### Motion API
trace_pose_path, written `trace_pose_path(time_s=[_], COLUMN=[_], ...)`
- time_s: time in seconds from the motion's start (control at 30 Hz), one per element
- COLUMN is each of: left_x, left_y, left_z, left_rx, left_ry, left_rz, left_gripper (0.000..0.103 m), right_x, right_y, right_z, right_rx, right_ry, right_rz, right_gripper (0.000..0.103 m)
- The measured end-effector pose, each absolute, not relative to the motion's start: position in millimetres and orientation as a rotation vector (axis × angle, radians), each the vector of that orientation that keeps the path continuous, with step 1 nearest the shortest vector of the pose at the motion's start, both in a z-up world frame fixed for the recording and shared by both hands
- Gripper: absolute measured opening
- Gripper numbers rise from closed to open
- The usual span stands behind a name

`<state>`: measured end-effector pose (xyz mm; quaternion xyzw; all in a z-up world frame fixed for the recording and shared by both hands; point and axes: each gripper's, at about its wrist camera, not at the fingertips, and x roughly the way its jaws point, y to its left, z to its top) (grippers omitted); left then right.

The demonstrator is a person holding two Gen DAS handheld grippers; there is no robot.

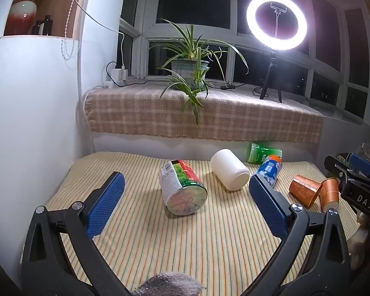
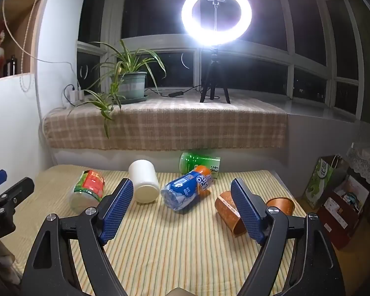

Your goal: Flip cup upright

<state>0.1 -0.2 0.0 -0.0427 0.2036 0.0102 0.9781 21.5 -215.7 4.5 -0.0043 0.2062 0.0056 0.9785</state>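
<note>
Several cups lie on their sides on a striped cloth (image 1: 160,241). A red-and-green printed cup (image 1: 182,188) lies between my left gripper's (image 1: 185,185) open fingers, a little ahead of them; it also shows in the right wrist view (image 2: 88,188). A white cup (image 1: 229,169) (image 2: 144,181) lies beyond it. A blue-and-orange cup (image 1: 269,169) (image 2: 187,187) lies ahead of my open right gripper (image 2: 182,192). A green cup (image 1: 264,153) (image 2: 199,164) lies at the back. Two copper cups (image 1: 304,190) (image 2: 230,212) lie at the right; the second (image 1: 329,193) (image 2: 281,204) is beside the first.
A ledge with a checked blanket (image 1: 204,118) runs behind the cloth, with a potted plant (image 1: 190,69) and a ring light on a tripod (image 1: 276,22). A white wall (image 1: 31,123) stands at the left. Paper bags (image 2: 325,185) stand off the right edge.
</note>
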Motion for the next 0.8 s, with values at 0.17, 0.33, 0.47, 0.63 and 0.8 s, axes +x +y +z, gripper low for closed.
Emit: trace_pose_path(time_s=[0.17,0.33,0.47,0.63,0.8], left_x=[0.8,1.0,0.7,6.2,-3.1], left_y=[-0.5,-0.8,-1.4,0.1,1.1], left_z=[-0.4,-0.9,-0.8,-3.5,6.8], left_rx=[-0.085,-0.081,-0.077,-0.082,-0.075], left_ry=[0.405,0.399,0.398,0.402,0.395], left_rz=[0.020,0.022,0.023,0.022,0.022], left_gripper=[0.102,0.102,0.102,0.102,0.102], right_x=[20.7,17.3,18.0,15.4,12.6], right_y=[-217.4,-219.9,-219.7,-221.2,-225.4], right_z=[8.7,8.2,11.7,11.2,14.3], right_rx=[-0.012,-0.006,-0.001,0.005,0.013], right_ry=[0.410,0.385,0.382,0.376,0.379], right_rz=[0.011,0.005,0.007,0.008,0.012], right_gripper=[0.081,0.081,0.081,0.081,0.081])
